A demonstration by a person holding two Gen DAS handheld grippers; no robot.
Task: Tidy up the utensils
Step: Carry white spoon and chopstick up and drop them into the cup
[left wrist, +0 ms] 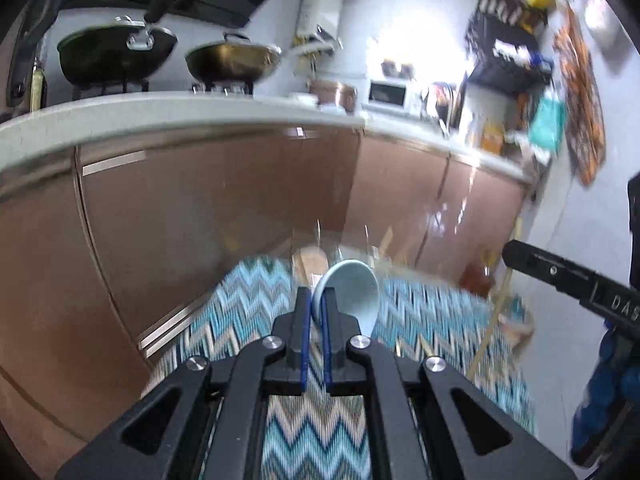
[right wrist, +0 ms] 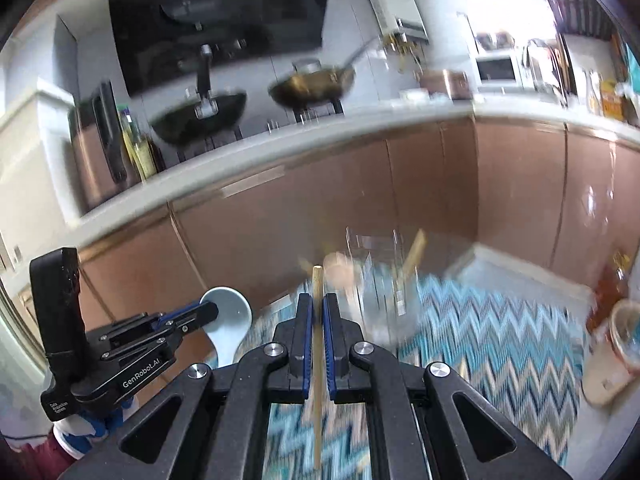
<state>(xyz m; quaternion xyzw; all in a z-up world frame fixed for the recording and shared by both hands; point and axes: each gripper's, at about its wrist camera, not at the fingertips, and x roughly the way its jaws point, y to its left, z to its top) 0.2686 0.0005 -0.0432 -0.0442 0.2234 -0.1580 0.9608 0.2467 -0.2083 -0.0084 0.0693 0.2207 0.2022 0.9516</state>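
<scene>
Ahead of both sets of fingers, down on the zigzag-patterned cloth (right wrist: 500,332), stands a clear glass container (right wrist: 380,280) with what look like wooden utensils leaning in it; blur hides the details. It lies straight ahead of the right gripper (right wrist: 317,304) and slightly to one side of the left gripper (left wrist: 317,300), so the right looks better lined up with it.

The right fingers (right wrist: 306,328) are pressed nearly together, pinching a thin wooden stick (right wrist: 317,280), probably a chopstick. Its long axis runs along the fingers, the tip poking out past them toward the container.

The left fingers (left wrist: 304,320) are likewise almost closed, clamped on the rim of a pale blue spoon (left wrist: 352,292). The bowl stands up beyond the fingertips and the handle slants down beside the right-hand finger.

My guess is that both utensils go into the container, tip-first.
</scene>
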